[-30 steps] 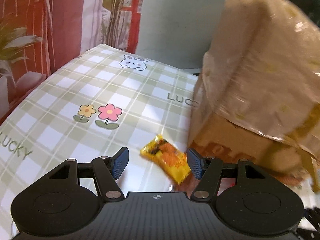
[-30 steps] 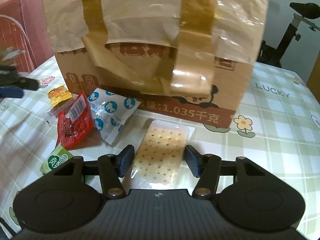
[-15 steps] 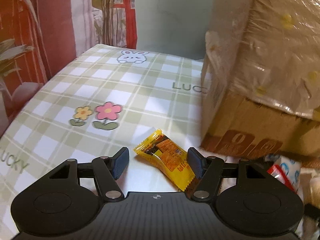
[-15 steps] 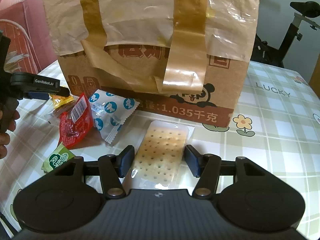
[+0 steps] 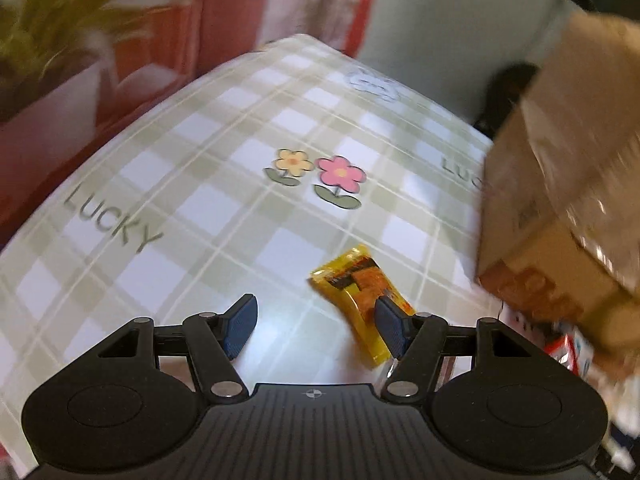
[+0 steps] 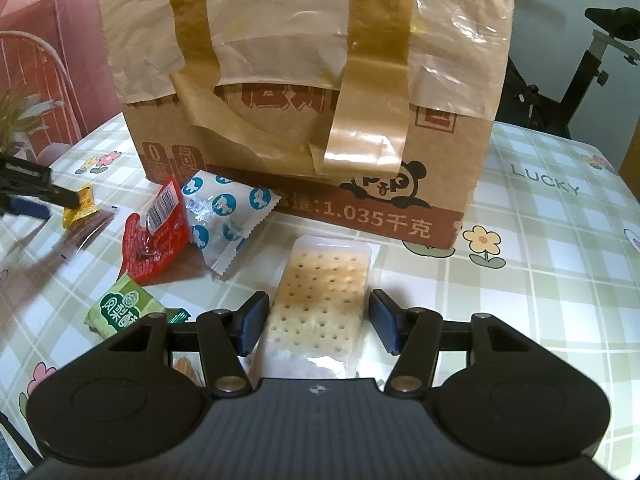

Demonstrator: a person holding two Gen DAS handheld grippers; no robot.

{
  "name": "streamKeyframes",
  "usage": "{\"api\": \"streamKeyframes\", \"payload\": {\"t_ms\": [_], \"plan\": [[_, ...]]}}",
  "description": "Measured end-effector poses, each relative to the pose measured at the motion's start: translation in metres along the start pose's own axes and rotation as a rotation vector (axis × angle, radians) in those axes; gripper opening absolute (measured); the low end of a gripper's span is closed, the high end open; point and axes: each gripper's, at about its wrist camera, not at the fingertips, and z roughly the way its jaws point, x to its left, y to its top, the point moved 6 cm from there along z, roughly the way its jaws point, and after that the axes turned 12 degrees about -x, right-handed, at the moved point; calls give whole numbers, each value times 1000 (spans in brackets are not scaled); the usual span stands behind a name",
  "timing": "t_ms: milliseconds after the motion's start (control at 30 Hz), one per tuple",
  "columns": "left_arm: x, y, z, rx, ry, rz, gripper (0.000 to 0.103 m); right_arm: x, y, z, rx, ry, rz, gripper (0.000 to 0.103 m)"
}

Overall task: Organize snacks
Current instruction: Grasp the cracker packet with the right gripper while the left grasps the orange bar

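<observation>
The left gripper [image 5: 314, 326] hangs over the checked tablecloth [image 5: 192, 184] with its jaws spread wide and nothing between them; the yellow snack [image 5: 358, 292] lies flat on the cloth ahead and to the right of the gap, its near end passing behind the right fingertip [image 5: 390, 326], though whether that pad touches the wrapper cannot be told from this blurred view. The box [image 5: 560, 216] stands just right of the yellow snack. In the right wrist view the right gripper [image 6: 316, 322] also has its jaws spread, and the cracker pack [image 6: 324, 292] lies lengthwise in the gap, its far end reaching almost to the foot of the box [image 6: 304, 92]; the left fingertip [image 6: 252, 322] sits right at the pack's edge, while the right one stands slightly clear of it. Left of the crackers lie the blue-dotted packet [image 6: 228, 212], partly against the box, the red packet [image 6: 158, 236] overlapping it, and the green packet [image 6: 120, 310] nearest the camera. Farther left the yellow snack [image 6: 82, 208] shows again, with the tip of the left gripper [image 6: 36, 194] just beside it. The tablecloth [image 6: 540, 280] to the right of the crackers carries a flower print and the word LUCKY
</observation>
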Motion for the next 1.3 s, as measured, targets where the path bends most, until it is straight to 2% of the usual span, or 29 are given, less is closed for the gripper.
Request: {"api": "streamKeyframes", "payload": {"t_ms": [200,400,500,533,600,900,1033,1300], "plan": [[-21,0,10,-30,20,-22,67,3,0,1,2,-5,0,58],[-41,-2,21,-94,151,15,67,2,-1,-1,1,-8,-2,58],[-44,-7,15,-116,176,79,50,2,-1,-1,1,-7,-2,58],[-43,-9,13,-119,157,77,38,1,-1,-1,2,-7,-1,58],[-39,-11,5,-113,106,60,34,1,-1,-2,3,-10,-7,58],[-25,-28,-32,-139,-33,139,33,-3,-5,-9,5,-14,-17,57],[-22,-33,-48,-138,-62,127,33,-3,-5,-10,3,-16,-28,52],[-30,-39,-72,-145,-117,115,33,-1,0,-1,10,-30,-64,51]]}}
